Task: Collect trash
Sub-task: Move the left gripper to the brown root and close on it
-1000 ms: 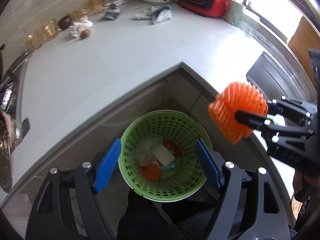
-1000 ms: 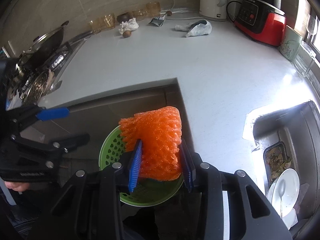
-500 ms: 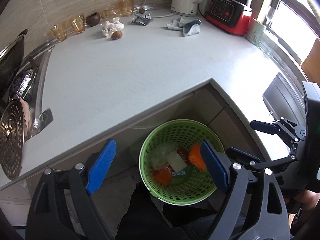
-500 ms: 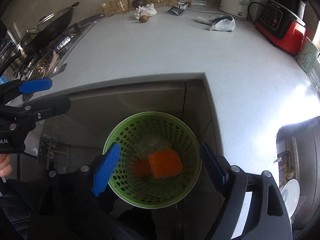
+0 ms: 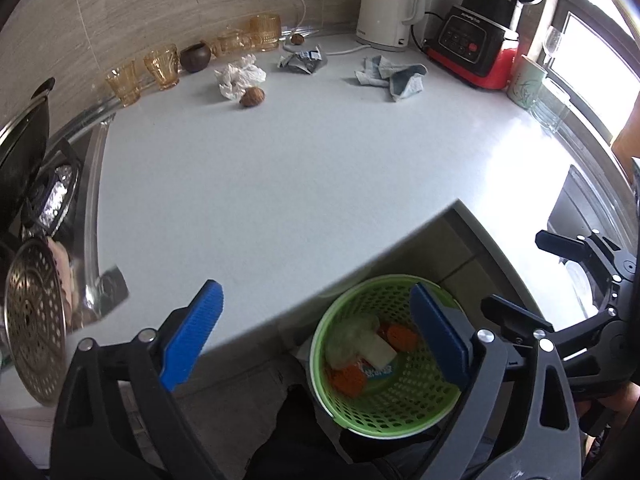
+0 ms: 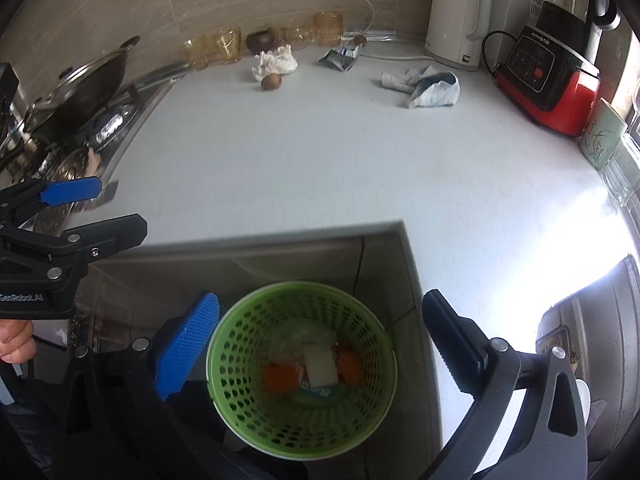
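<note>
A green perforated basket (image 5: 404,404) (image 6: 240,344) stands on the floor below the counter corner. It holds orange foam netting (image 6: 350,366), a white piece (image 6: 320,368) and a blue wrapper. My left gripper (image 5: 316,328) is open and empty above the counter edge. My right gripper (image 6: 320,332) is open and empty over the basket. On the far counter lie a crumpled white tissue (image 5: 240,76) (image 6: 276,62), a brown nut (image 5: 252,98) (image 6: 271,81), a foil wrapper (image 5: 302,60) (image 6: 340,58) and a crumpled cloth (image 5: 394,76) (image 6: 424,88).
Amber glasses (image 5: 162,66) and a dark bowl (image 5: 195,56) line the back wall. A white kettle (image 5: 386,4) and a red blender base (image 5: 476,48) stand at the back right. A stove with a pan (image 6: 88,80) is at the left, a sink (image 6: 592,320) at the right.
My right gripper opened and dropped the orange foam netting into the basket. Both grippers then rose and tilted up, so more of the counter shows.
</note>
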